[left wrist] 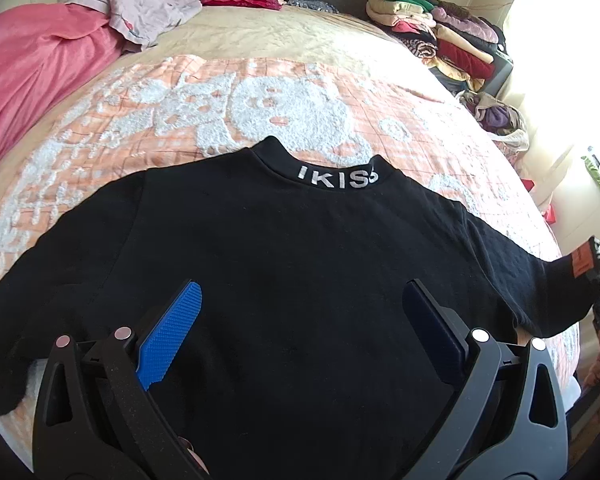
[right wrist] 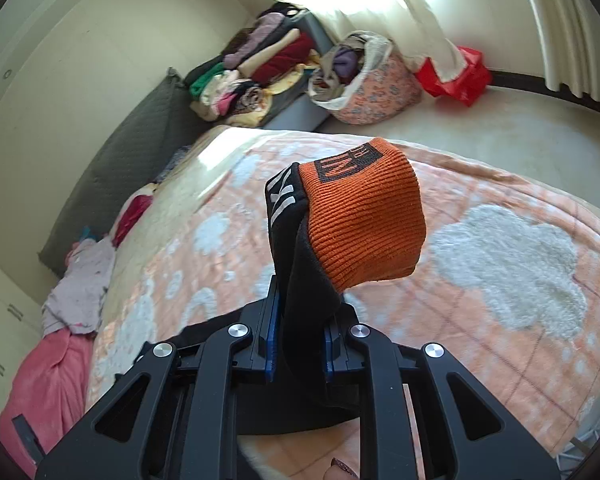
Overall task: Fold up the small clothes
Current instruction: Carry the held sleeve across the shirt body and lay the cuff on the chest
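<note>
A small black long-sleeved top [left wrist: 292, 256] with white lettering on its collar lies flat on the orange and white bedspread [left wrist: 204, 100]. My left gripper [left wrist: 300, 312] is open over the lower body of the top, with blue pads [left wrist: 172, 332]. My right gripper [right wrist: 300, 320] is shut on the top's right sleeve [right wrist: 300, 280]; its orange ribbed cuff [right wrist: 364, 216] stands up above the fingers. In the left wrist view that sleeve end [left wrist: 584, 264] is stretched out to the far right, lifted off the bed.
A pink blanket [left wrist: 32, 68] and a pale garment [left wrist: 148, 4] lie at the bed's far left. A stack of folded clothes [left wrist: 440, 28] sits at the far right corner. A basket of clothes [right wrist: 364, 80] and a red bag [right wrist: 456, 72] stand on the floor.
</note>
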Tool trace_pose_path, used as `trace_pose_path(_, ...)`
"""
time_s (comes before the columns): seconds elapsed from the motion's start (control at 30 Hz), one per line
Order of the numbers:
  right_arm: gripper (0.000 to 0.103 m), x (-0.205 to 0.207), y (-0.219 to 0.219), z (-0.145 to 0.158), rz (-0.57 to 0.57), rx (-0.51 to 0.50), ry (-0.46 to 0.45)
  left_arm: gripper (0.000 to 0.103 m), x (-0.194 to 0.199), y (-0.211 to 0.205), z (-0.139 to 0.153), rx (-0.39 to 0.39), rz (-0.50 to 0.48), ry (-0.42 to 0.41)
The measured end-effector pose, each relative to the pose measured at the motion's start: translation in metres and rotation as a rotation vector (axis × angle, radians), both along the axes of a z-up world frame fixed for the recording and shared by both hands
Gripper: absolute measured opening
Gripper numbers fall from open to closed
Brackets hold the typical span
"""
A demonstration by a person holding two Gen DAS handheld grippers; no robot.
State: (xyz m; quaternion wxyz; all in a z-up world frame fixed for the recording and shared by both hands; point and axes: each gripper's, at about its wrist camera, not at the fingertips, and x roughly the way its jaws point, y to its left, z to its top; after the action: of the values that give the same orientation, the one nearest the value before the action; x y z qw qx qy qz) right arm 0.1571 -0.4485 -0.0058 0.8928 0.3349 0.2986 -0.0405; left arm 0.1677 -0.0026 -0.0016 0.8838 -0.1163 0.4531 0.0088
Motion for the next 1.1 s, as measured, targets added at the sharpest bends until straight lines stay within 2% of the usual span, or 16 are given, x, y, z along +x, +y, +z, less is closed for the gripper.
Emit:
trace_pose_path(0.2, 0.016, 0.006, 0.049, 0.034, 0.110, -0.020, -0.054, 0.095, -0.006, 0.018, 0.005, -0.038, 0.015, -0.018)
trace_pose_path(0.4, 0.016, 0.020, 0.102, 0.050, 0.217, -0.063, -0.065, 0.095, -0.013, 0.041, 0.011, -0.055, 0.038, -0.035)
trace_pose_path(0.83, 0.016, 0.034, 0.205, 0.038, 0.404, -0.132, -0.026, 0.095, -0.028, 0.084, 0.004, -0.142, 0.087, -0.026)
trace_pose_path(1.1, 0.016, 0.040, 0.256, 0.013, 0.488, -0.193, 0.026, 0.095, -0.036, 0.093, -0.003, -0.151, 0.096, -0.009)
